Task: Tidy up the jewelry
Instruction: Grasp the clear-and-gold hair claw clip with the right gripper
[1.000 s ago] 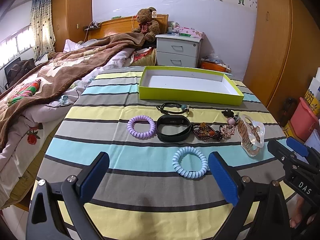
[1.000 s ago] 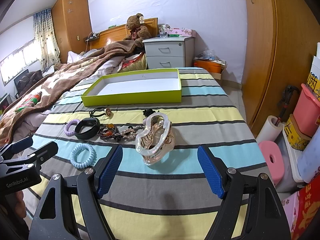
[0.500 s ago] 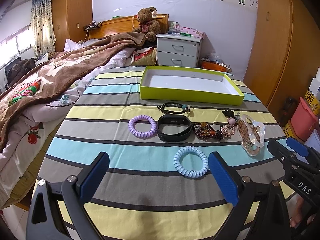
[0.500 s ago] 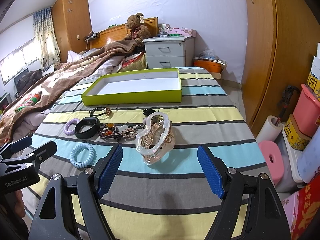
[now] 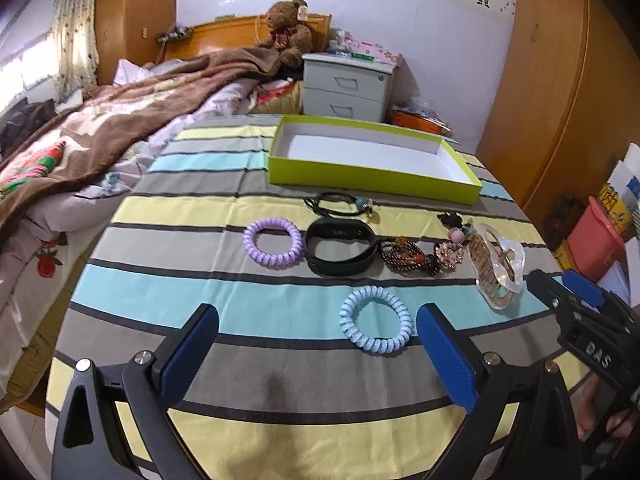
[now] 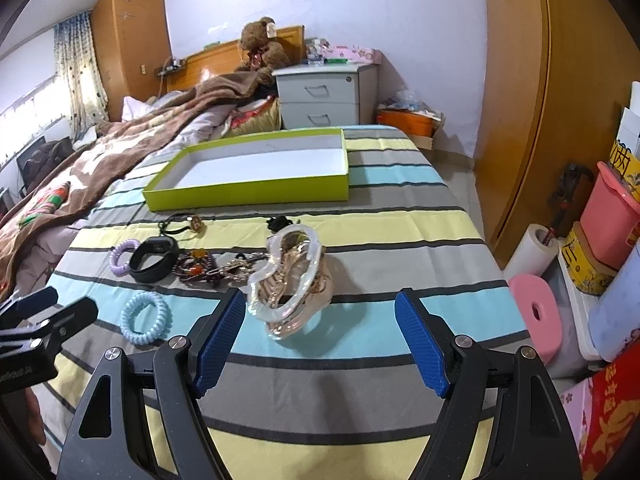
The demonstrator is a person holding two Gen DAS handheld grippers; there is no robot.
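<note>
- Left wrist view: the left gripper (image 5: 316, 344) hovers low over a striped tablecloth (image 5: 224, 292), its blue-padded jaws spread wide and holding nothing.
- Just ahead, nearer the right-hand pad, lies a pale blue coil bracelet (image 5: 375, 326), flat on the cloth and not touched.
- Further back runs a row of jewelry: a purple coil bracelet (image 5: 272, 241), a black band (image 5: 340, 250) just beside it, dark beaded bracelets (image 5: 404, 257), and a clear hair claw (image 5: 498, 270) at the right end. A thin black cord with a bead (image 5: 340, 205) lies behind the band.
- Beyond the row sits an open green box (image 5: 372, 178) with a white floor — nothing in it.
- Right wrist view: the right gripper (image 6: 320, 336) also stands wide and holds nothing. The hair claw (image 6: 290, 280) stands on the cloth just ahead, closer to the left-hand pad.
- The green box (image 6: 248, 194) lies well beyond the claw, towards the left.
- Judgement: sorting appears to be at its start — every piece is on the cloth and none in the box. Each tool seems lined up on its nearest piece.
- The next move probably calls for centring each piece between the pads, lowering, closing gently, then carrying it to the box. The claw's curved, glossy shell may slip.
</note>
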